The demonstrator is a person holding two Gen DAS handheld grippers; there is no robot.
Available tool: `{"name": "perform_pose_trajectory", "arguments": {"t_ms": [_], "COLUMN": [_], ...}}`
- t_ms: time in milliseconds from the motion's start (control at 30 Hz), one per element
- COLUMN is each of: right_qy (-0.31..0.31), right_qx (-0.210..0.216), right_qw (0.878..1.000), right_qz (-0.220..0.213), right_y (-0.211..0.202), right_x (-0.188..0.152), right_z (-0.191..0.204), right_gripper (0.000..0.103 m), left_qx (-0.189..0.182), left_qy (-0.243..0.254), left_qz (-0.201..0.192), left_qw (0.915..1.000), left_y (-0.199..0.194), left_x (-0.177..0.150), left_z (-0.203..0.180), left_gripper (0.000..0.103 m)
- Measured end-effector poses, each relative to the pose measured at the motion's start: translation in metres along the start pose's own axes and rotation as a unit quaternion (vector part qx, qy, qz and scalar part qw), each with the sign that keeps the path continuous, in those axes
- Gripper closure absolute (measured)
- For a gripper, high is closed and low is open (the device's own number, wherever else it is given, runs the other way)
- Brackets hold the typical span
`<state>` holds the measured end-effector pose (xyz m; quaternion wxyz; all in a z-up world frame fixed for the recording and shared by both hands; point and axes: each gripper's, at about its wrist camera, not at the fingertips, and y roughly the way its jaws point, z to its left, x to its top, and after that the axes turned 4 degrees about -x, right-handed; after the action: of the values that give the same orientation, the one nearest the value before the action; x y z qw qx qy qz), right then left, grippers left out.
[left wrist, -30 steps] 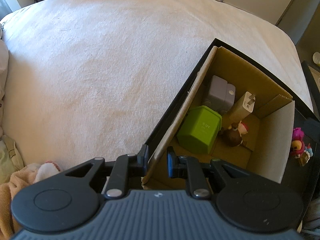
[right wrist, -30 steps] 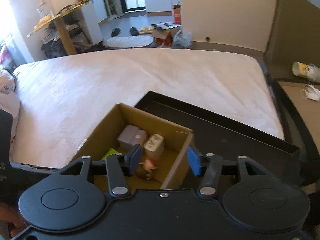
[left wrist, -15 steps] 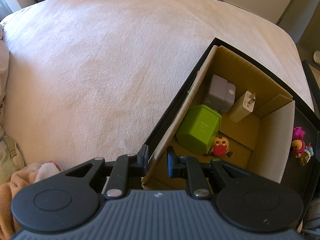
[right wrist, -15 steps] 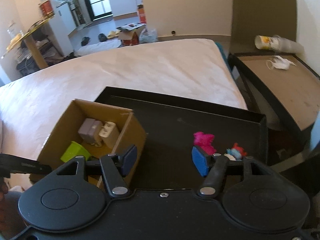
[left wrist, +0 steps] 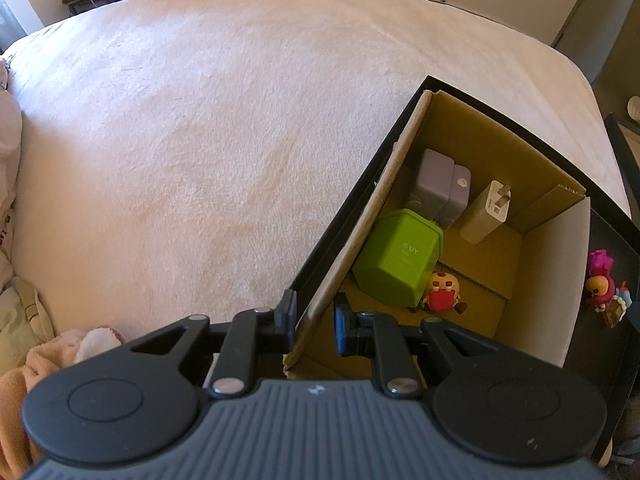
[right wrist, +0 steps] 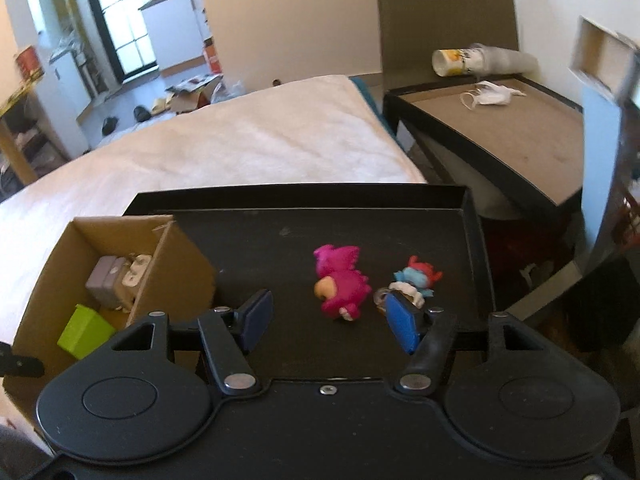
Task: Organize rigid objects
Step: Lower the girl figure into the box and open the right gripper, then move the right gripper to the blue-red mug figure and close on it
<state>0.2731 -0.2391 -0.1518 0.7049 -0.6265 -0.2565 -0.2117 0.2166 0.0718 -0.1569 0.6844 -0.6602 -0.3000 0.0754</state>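
Note:
A cardboard box (left wrist: 548,264) stands in a black tray (right wrist: 400,232) on the bed. My left gripper (left wrist: 314,322) is shut on the box's near wall (left wrist: 360,240). Inside lie a green block (left wrist: 400,256), a grey adapter (left wrist: 440,184), a white charger (left wrist: 488,212) and a small red figure (left wrist: 442,294). My right gripper (right wrist: 328,320) is open and empty above the tray, just short of a pink bird toy (right wrist: 342,282). A blue and red figure (right wrist: 416,280) stands right of the bird, by my right finger (right wrist: 402,326).
The white bedspread (left wrist: 200,120) stretches left and behind the tray. A black side table (right wrist: 500,120) with a tipped cup (right wrist: 460,62) and a mask (right wrist: 488,96) stands to the right. Clothes (left wrist: 36,360) lie at the bed's near left.
My right gripper swung right, from over the box to over the tray's toys. The red figure now lies in the box beside the green block. My left gripper has not moved.

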Motion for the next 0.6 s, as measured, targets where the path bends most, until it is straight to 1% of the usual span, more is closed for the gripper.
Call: {"name": "perform_pose_trajectory", "arguments": {"t_ms": [133,267,433,600], "right_qy": [0.016,0.058,0.091,0.111], "right_qx": [-0.01,-0.011,-0.012,-0.007], "right_qw": [1.0,0.998,0.996,0.994], "right_qz": [-0.012,-0.013,-0.009,-0.007], "right_y": [0.007,0.013,0.027,0.04], "right_x": [-0.006,-0.005,-0.004,-0.004], "right_z": [-0.017,-0.035,-0.046,-0.053], "right_gripper": [0.04,0.041,0.041,0.041], "left_qx": [0.005,0.014,0.022,0.029], "left_qy": [0.002,0.006,0.014,0.016], "left_qz": [-0.002,-0.006,-0.008,-0.005], "left_qw": [1.0,0.9999,0.9996,0.9994], "left_y": [0.0,0.001,0.001,0.001], "left_x": [0.0,-0.001,-0.002,-0.001], "left_z": [-0.002,-0.004,-0.006,-0.01], "left_gripper": [0.085,0.085,0.085,0.084]}}
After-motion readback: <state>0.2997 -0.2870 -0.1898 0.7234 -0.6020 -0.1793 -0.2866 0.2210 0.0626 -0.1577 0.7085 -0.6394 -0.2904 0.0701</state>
